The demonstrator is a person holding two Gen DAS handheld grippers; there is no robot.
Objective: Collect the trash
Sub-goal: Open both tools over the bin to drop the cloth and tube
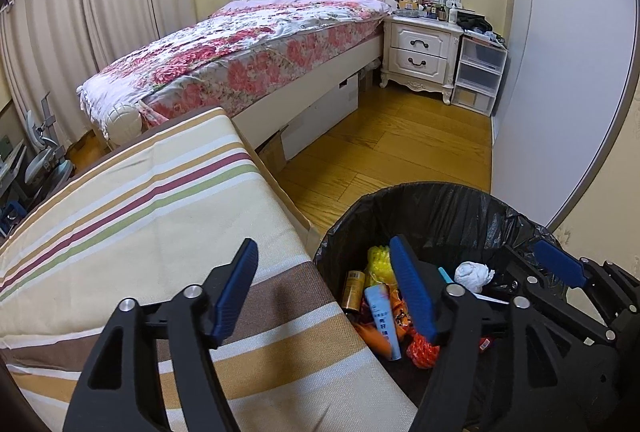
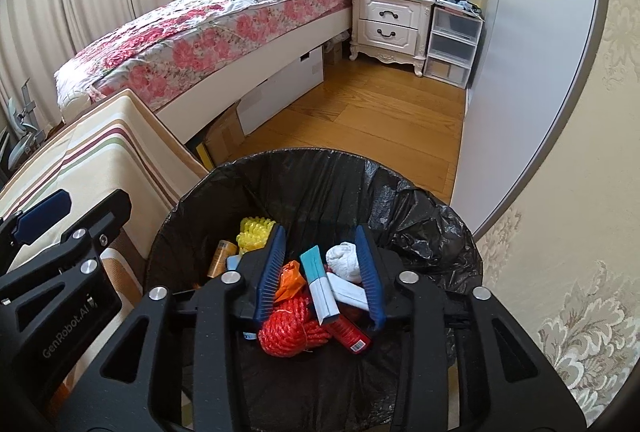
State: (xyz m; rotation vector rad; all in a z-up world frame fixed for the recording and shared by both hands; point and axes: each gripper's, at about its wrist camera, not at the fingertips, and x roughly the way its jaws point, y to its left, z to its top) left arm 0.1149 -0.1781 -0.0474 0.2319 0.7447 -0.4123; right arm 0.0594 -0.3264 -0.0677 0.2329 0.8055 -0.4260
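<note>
A bin with a black liner (image 1: 440,199) (image 2: 320,167) stands on the wood floor. It holds a red rope bundle (image 2: 288,332), yellow netting (image 2: 252,232), a brown bottle (image 1: 354,290), a white tube (image 1: 384,320), a crumpled tissue (image 2: 344,260) (image 1: 474,276) and a teal-and-white box (image 2: 320,284). My left gripper (image 1: 323,244) is open with nothing in it, one finger over the striped cloth and one over the bin. My right gripper (image 2: 320,236) hangs open over the bin; the box and tissue lie below its fingers, untouched by the pads.
A striped cloth-covered surface (image 1: 152,224) adjoins the bin on the left. Beyond lie a floral bed (image 1: 240,51), a white nightstand (image 1: 420,47), plastic drawers (image 1: 480,71) and a grey wardrobe door (image 1: 560,91) on the right. Wood floor (image 1: 380,143) lies between them.
</note>
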